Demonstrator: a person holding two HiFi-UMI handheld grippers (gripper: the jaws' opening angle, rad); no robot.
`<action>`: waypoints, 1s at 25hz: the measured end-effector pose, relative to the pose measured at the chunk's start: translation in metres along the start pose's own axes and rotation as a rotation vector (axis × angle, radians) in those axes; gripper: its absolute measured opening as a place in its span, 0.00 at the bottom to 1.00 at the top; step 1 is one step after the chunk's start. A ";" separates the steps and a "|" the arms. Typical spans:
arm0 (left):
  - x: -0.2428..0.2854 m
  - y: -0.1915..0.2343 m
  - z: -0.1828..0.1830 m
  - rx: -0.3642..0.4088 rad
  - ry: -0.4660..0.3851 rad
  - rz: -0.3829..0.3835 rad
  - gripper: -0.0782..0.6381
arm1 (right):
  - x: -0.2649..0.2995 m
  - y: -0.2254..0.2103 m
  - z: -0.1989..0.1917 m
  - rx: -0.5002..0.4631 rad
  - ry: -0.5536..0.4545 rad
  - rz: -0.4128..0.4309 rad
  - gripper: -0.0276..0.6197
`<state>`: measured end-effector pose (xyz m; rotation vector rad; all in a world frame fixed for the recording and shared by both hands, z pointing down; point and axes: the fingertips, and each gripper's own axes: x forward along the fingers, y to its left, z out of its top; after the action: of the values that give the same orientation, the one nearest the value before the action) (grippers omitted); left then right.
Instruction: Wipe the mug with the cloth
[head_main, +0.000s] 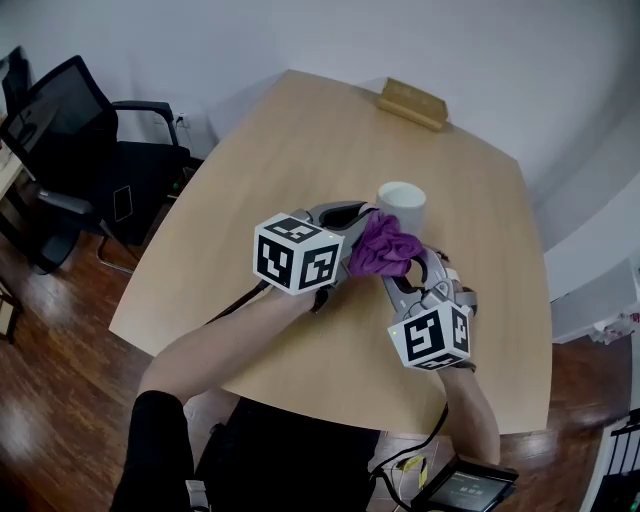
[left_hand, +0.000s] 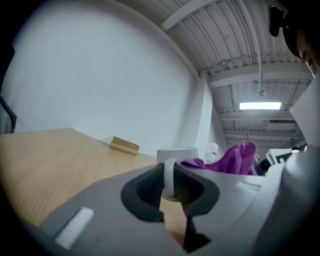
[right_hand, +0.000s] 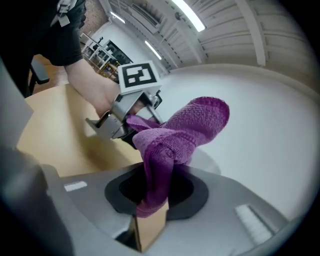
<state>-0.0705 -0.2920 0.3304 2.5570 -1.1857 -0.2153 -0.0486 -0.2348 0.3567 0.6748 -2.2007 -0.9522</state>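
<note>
**While Cloth Met Mug: Wipe Barely Under Way**

As your left gripper (head_main: 362, 212) pinched the white mug (head_main: 401, 200) by its handle at mid-table, your right gripper (head_main: 412, 265) clamped the purple cloth (head_main: 385, 250) against the mug's side. Wiping appeared begun, and most of it remained. White walls enclosed the wooden table (head_main: 300, 140), which carried a small wooden block (head_main: 411, 103).
</note>
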 end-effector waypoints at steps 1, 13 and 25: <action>-0.001 0.002 0.001 0.000 -0.004 0.003 0.20 | 0.002 0.010 -0.007 0.000 0.020 0.030 0.16; 0.003 -0.011 -0.008 0.031 0.025 -0.032 0.20 | -0.029 -0.067 0.043 0.110 -0.146 -0.188 0.16; -0.003 -0.006 0.014 0.000 -0.060 -0.042 0.20 | -0.001 0.014 -0.017 0.053 0.046 0.036 0.16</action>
<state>-0.0716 -0.2890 0.3155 2.5937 -1.1542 -0.3041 -0.0390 -0.2333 0.3763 0.6721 -2.1975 -0.8544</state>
